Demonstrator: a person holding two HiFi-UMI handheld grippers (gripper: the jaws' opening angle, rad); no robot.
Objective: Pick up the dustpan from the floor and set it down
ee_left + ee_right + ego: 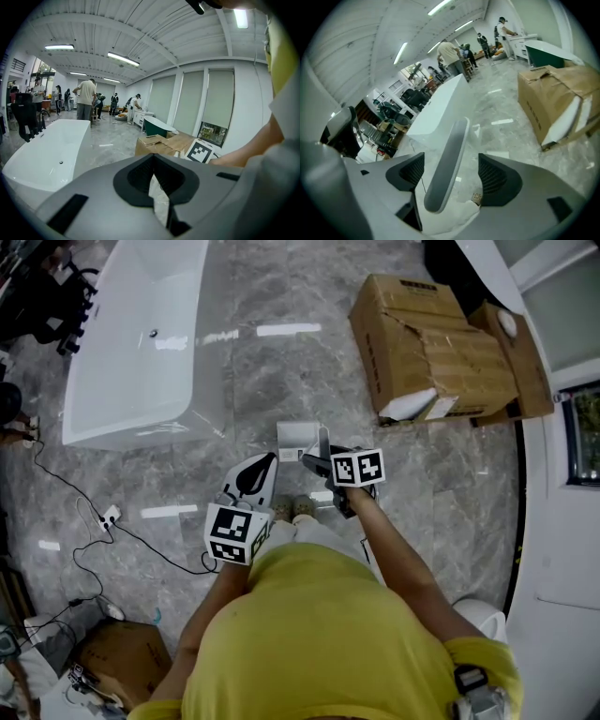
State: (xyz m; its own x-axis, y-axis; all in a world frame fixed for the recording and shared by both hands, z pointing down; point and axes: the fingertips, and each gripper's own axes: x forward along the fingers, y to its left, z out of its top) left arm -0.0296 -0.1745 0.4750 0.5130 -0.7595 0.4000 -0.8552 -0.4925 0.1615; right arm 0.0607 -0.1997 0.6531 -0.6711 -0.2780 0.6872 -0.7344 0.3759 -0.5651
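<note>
I've got the right claw (452,172) wide open around the dustpan handle (448,150), pads clear of it, near the bathtub (141,343); the left claw (157,182) is closed and empty.

Bright strip lights (123,58), glare on floor (286,330), fisheye edges

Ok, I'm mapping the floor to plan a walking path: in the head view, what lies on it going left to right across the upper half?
Going right: white bathtub → dustpan → torn cardboard box.
</note>
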